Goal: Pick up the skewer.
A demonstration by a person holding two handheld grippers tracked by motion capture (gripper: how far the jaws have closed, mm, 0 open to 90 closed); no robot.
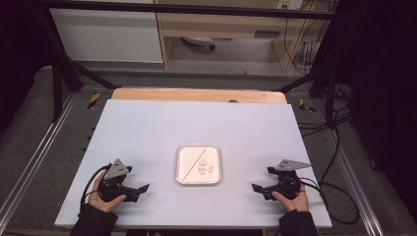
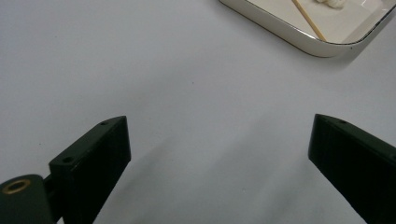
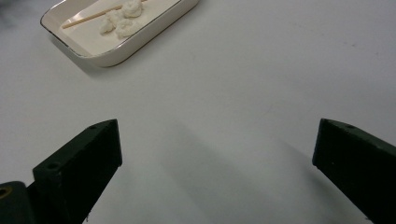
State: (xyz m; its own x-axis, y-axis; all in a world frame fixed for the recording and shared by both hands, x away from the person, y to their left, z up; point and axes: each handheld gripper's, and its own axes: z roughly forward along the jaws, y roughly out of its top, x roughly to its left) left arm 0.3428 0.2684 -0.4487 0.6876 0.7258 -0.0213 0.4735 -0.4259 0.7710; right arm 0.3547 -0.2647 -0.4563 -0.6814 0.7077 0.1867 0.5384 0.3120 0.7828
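Resting low on the pale, matte bench (image 1: 147, 128) at either side, left gripper (image 1: 140, 189) and right gripper (image 1: 256, 188) both released, black blocky fingers (image 2: 93, 158) spread wide with nothing between them, as the right gripper's fingers (image 3: 79, 163) also show. Sitting between the two pairs of fingers, well apart from each and slightly ahead of them: a shallow, glossy white tray (image 1: 178, 164) with rounded corners and a thin raised rim. Lying inside it, a slim wooden stick (image 1: 193, 160) running diagonally, and just beside it a few small, soft-looking white lumps (image 1: 205, 168), lumpy and irregular, possibly dough or cotton. Probably corralling the loose pieces in one reachable spot, midway between both sets of fingers. Pointing inward toward the tray, apparently readying for a first reach.
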